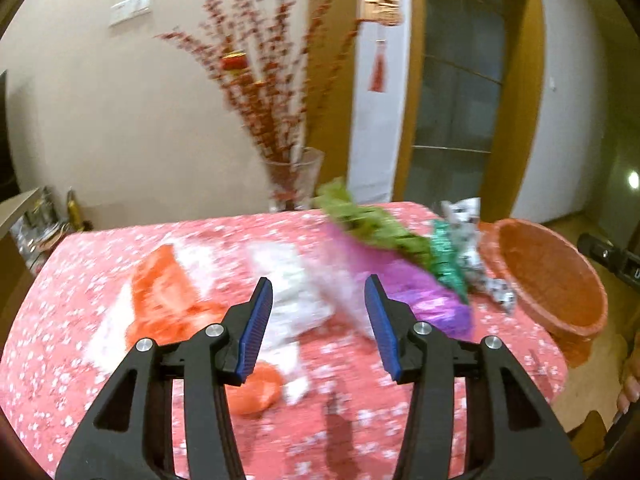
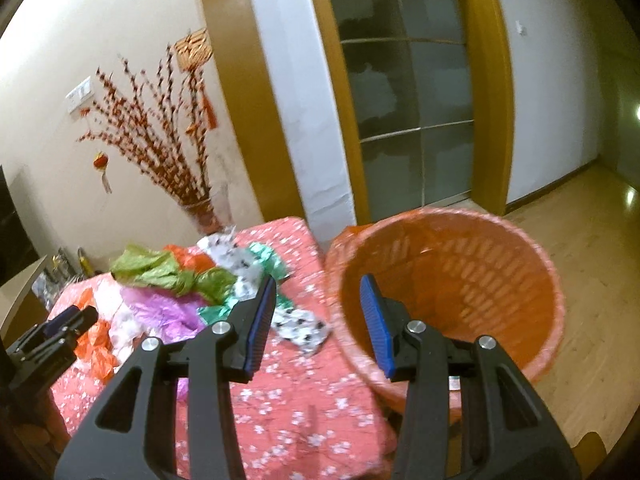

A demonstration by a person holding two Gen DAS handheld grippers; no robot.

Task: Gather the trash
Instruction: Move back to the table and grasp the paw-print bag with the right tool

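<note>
Left gripper: jaws stand apart with nothing between them, pointed down at the litter on the counter; its view is blurred.
Right gripper: jaws likewise apart and empty, hanging over the gap between the counter edge and the orange basket.
Landmark: orange basket, a slatted plastic bin standing off the counter's corner, on the floor side; it looks empty as far as its inside shows.
Trash, near basket: black-and-white printed wrapper lies closest to the basket on the counter, with a green foil wrapper just behind it.
Trash, further from basket: crumpled green paper, purple foil, white tissue and orange plastic bag, bunched together and overlapping.
Reason for layout: basket is judged to sit beside the counter edge so that pieces travel a short way.
Hand pose: both tools tilt downward; a person's fingers show at the frame edge.
Progress: judged at the start, no piece gripped yet.
Background: glass vase of red branches beyond the litter, far from the basket.
</note>
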